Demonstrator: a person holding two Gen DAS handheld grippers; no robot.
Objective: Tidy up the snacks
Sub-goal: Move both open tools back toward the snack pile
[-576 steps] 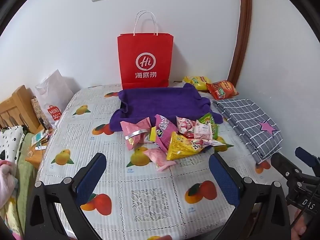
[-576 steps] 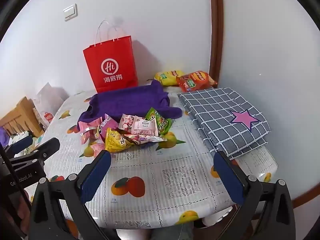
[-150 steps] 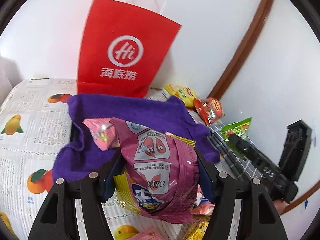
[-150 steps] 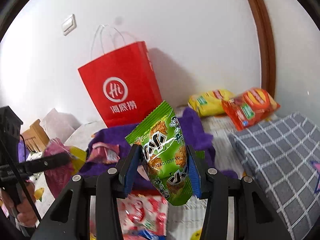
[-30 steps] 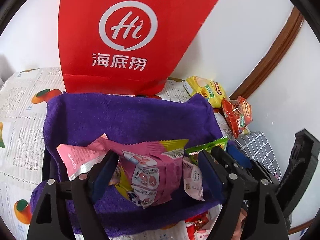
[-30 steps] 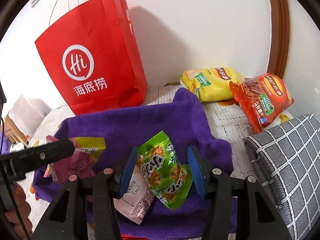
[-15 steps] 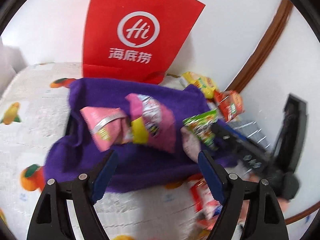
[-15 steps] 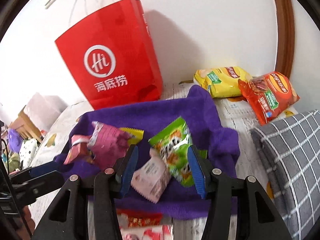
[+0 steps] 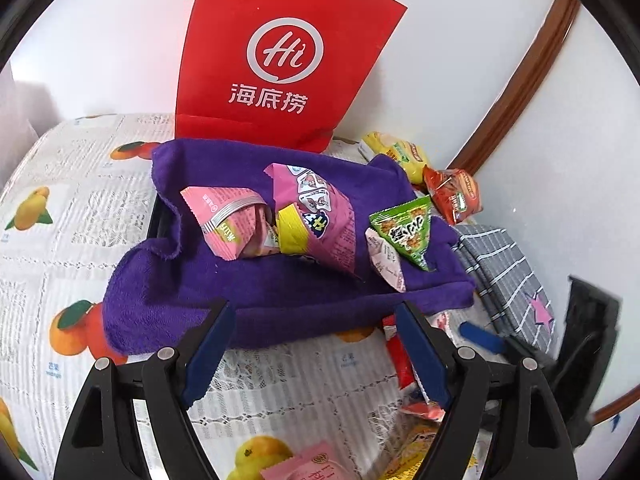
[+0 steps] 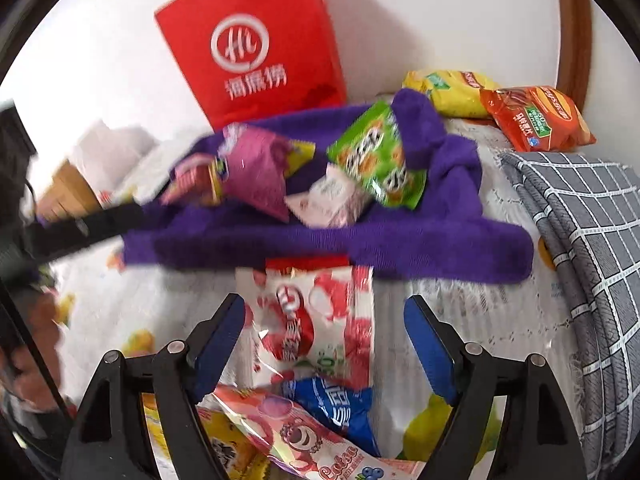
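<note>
1. The task is partly done, as I judge it: four snack packs lie already on the purple cloth tray point(image 9: 280, 292), which stands on the table point(image 9: 80, 208) in front of the red paper bag point(image 9: 280, 52)
2. These four are the pink pack point(image 9: 224, 220), the magenta pack point(image 9: 320, 216), the green pack point(image 9: 408, 232) and a small pale pack point(image 9: 386, 260) half under the green one
3. Several packs are left on the table near the front wall of the tray: the red and white pack point(image 10: 312, 320), a blue pack point(image 10: 340, 408) and a strawberry pack point(image 10: 296, 440) in the right wrist view, with more yellow and pink ones at the lower edge
4. The yellow chip bag point(image 10: 448, 88) and the orange chip bag point(image 10: 536, 116) lie behind the tray near the wall, beside the grey checked cloth point(image 10: 592, 216); I cannot tell if they belong to the task
5. The left gripper point(image 9: 316, 352) is wide and holds nothing; it hangs over the front edge of the tray
6. The jaws of the right gripper point(image 10: 324, 344) are opening, and the red and white pack lies on the table between them, with the pads not pressing on it
7. The red and white pack lies flat, its long axis running from the gripper toward the tray, its red sealed top edge just beside the tray wall
8. The green pack leans tilted on the right inner wall of the tray, its long axis slanted
</note>
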